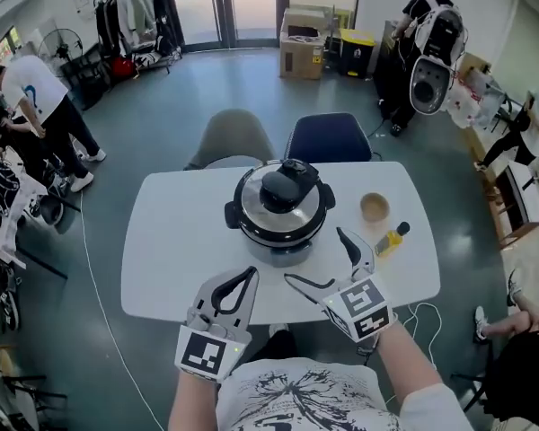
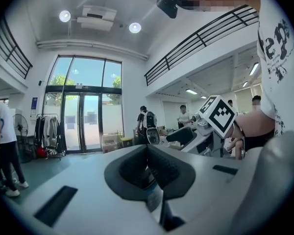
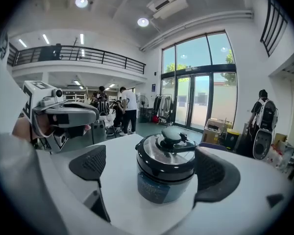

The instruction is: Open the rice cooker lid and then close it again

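Note:
The rice cooker (image 1: 278, 209), black and silver with a black knob on its closed lid (image 3: 171, 140), stands mid-table on the white table (image 1: 175, 241). My right gripper (image 1: 316, 257) is open just in front of the cooker's near right side, not touching it. In the right gripper view the cooker (image 3: 164, 170) sits between and beyond the two pads (image 3: 90, 163). My left gripper (image 1: 247, 277) is shut and empty, short of the cooker at the table's near edge; its pads (image 2: 159, 168) meet in the left gripper view.
A small tan bowl (image 1: 375, 207) and a yellow bottle (image 1: 391, 238) lie right of the cooker. Two chairs, one grey (image 1: 234, 137) and one blue (image 1: 328, 137), stand at the far side of the table. Several people stand around the room.

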Demonstrator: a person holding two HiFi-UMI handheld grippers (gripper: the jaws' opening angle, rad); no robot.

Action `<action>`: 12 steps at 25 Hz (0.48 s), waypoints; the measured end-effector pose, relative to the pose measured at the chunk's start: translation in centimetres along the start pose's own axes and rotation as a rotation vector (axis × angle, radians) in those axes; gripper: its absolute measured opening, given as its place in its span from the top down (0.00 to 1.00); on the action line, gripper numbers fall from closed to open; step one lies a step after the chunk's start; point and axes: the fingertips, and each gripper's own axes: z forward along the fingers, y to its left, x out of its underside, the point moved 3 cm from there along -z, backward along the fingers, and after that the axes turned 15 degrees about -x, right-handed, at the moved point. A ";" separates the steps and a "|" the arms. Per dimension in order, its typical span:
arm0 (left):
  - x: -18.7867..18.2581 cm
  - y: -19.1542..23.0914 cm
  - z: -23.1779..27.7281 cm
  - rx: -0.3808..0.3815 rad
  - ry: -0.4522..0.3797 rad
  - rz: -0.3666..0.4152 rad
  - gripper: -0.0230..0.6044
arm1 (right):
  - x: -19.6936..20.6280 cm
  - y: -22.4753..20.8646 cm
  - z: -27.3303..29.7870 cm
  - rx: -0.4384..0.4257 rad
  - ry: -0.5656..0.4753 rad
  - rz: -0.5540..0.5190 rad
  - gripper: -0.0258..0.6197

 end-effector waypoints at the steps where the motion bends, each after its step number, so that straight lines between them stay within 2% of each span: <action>1: -0.2 0.6 1.3 0.004 -0.010 0.003 0.94 | -0.4 -1.2 1.0 -0.008 0.014 0.001 0.07; 5: 0.5 2.4 5.8 0.018 -0.041 0.034 0.94 | -0.5 -6.1 4.7 -0.022 0.099 0.021 0.10; 9: -0.1 5.4 11.0 0.012 -0.007 0.026 0.94 | -3.2 -11.5 8.9 -0.019 0.188 0.068 0.18; 12: 0.0 7.1 14.6 0.019 0.020 0.060 0.94 | -4.5 -15.1 11.8 -0.038 0.240 0.072 0.18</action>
